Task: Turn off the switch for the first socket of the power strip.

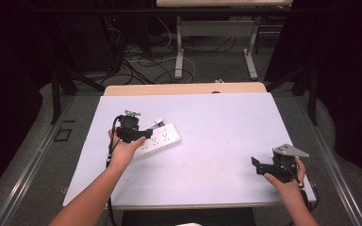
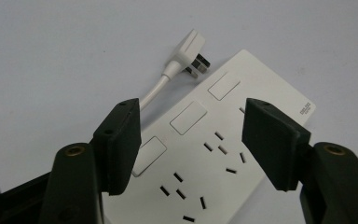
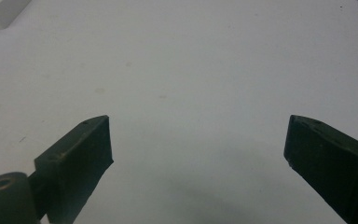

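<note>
I find one white power strip lying flat on the tabletop, left of centre in the high view, at about 9 o'clock from the middle of the surface. It lies face up, I judge so that the sockets and switches can be reached from above. I count three rocker switches along one edge and three socket groups in the left gripper view; any beyond the frame I cannot count. One white cord leaves the strip's far side and ends in one plug, lying loose at the strip's 12 o'clock, prongs bare, seated in no socket.

My left hand-held gripper hangs just over the strip, jaws parted and straddling the switch row, pads clear of the casing. It is released; nothing is grasped. I judge this a poise directly above the strip.

My right hand-held gripper sits well apart at about 4 o'clock on the tabletop, near its right front corner, jaws wide over bare surface, also released, apparently parked out of the way.

Count: one strip, one cord, one plug, two grippers, one tabletop.
</note>
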Tool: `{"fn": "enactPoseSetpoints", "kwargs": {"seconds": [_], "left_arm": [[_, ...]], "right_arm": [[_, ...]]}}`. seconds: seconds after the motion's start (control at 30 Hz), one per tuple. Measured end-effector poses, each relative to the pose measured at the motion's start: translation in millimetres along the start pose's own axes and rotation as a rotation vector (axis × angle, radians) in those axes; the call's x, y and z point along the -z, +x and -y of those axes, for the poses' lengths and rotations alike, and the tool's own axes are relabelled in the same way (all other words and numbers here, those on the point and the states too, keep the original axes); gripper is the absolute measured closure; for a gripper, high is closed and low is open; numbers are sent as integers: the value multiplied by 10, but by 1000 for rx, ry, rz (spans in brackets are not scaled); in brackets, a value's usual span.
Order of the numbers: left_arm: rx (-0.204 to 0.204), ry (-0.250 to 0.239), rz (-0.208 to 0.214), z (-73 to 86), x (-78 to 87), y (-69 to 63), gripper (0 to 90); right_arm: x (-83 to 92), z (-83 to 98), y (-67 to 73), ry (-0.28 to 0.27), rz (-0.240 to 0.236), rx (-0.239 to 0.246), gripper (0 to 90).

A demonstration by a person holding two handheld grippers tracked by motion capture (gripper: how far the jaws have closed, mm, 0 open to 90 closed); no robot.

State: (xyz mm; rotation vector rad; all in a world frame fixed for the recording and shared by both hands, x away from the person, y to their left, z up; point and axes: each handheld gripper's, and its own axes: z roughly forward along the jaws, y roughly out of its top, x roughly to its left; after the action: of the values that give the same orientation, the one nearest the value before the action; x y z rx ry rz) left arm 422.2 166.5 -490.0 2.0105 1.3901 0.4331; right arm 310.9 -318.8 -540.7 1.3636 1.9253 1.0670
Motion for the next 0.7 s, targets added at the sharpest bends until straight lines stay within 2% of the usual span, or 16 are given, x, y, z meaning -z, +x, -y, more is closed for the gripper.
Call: {"fn": "enactPoseSetpoints", "kwargs": {"seconds": [0.03,0.07,0.17,0.5,0.6,0.7], "left_arm": [[0,0,0,0,0,0,346],[-19,-25,5,3,29,17,338],[-28,-38,9,8,66,35,320],[12,-60,43,57,258,106,275],[26,-63,55,78,315,122,190],[30,-67,69,104,371,140,156]], "right_arm": [[1,0,-1,0,0,0,69],[1,0,-1,0,0,0,69],[2,-1,-1,-1,0,1,69],[-3,0,-6,-2,0,15,70],[-1,-2,-3,-3,0,15,70],[0,-3,0,-4,-1,13,70]]}}
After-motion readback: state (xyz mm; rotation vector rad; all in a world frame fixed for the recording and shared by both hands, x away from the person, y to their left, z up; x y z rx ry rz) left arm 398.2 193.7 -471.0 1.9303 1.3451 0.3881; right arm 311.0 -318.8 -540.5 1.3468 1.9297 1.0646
